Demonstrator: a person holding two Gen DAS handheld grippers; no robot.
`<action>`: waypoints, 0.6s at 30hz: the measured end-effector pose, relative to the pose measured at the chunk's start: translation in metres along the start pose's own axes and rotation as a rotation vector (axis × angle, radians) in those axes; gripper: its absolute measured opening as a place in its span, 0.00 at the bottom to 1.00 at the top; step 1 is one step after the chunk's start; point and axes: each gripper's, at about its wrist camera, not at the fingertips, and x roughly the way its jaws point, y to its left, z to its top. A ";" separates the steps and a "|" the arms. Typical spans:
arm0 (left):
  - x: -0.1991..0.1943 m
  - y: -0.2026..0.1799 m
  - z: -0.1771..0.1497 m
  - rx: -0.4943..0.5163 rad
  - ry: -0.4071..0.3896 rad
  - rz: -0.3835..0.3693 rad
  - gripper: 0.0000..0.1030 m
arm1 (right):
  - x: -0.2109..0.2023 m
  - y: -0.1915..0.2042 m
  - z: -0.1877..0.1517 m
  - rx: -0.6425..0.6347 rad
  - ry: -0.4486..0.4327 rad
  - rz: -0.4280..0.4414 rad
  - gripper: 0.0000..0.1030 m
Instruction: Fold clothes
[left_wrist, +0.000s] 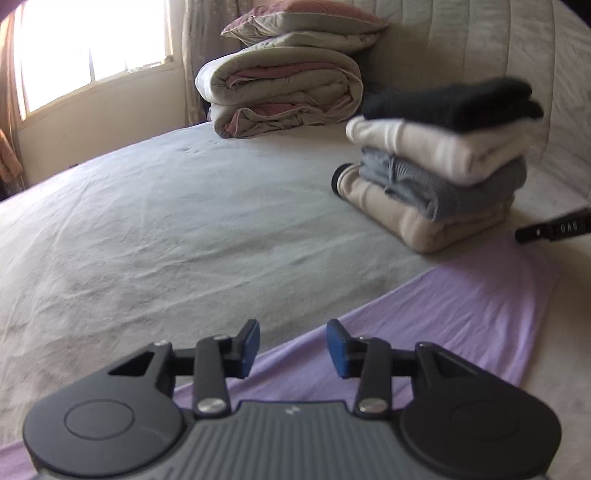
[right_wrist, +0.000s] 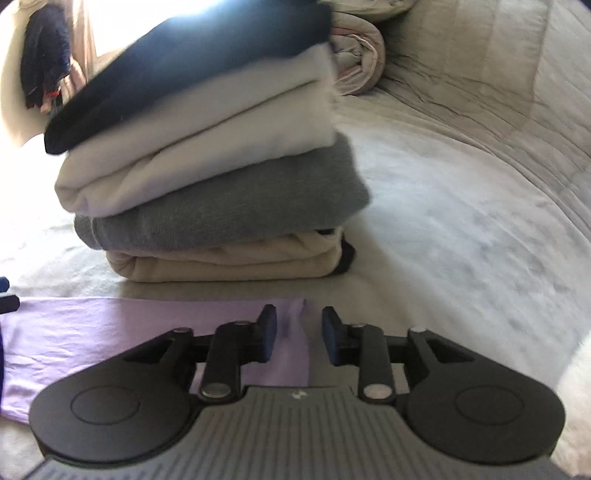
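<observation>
The left gripper (left_wrist: 292, 349) is hovering with its blue pads (left_wrist: 248, 347) parted and nothing between them, sitting over the near edge of a lilac garment (left_wrist: 461, 314). The right gripper (right_wrist: 299, 338) is likewise standing released, its jaws apart and empty, poised above the garment's right-hand corner, where the cloth's edge is running up between the two pads in the picture without either pressing on it. The garment is lying spread flat on the bed (left_wrist: 166, 229), smooth apart from a few soft creases, a single pale purple layer as far as the view shows. The bed's sheet is looking pale grey and lightly wrinkled, stretching away towards a quilted headboard (left_wrist: 461, 48). Just beyond the garment a stack (right_wrist: 207, 166) of folded clothes is resting on the sheet: beige at the bottom, then grey knit, then cream, with a dark piece on top; the stack is blurred, so finer detail is hard to make out. Farther back a rolled duvet (left_wrist: 280, 88) is sitting against the wall with a pillow (left_wrist: 303, 18) on it. A window (left_wrist: 92, 48) at the left is letting in strong daylight, with a curtain (left_wrist: 195, 55) hanging beside it. In the right wrist view some dark clothing (right_wrist: 44, 70) seems to be hanging at the upper left.
</observation>
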 end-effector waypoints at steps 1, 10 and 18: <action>-0.005 0.002 0.000 -0.016 0.002 -0.009 0.41 | -0.004 -0.003 -0.001 0.023 0.005 0.005 0.32; -0.070 0.034 -0.017 -0.131 -0.012 -0.049 0.56 | -0.025 -0.001 -0.027 0.081 0.048 0.025 0.23; -0.133 0.083 -0.050 -0.209 -0.021 0.041 0.59 | -0.045 0.020 -0.030 0.052 0.034 -0.048 0.16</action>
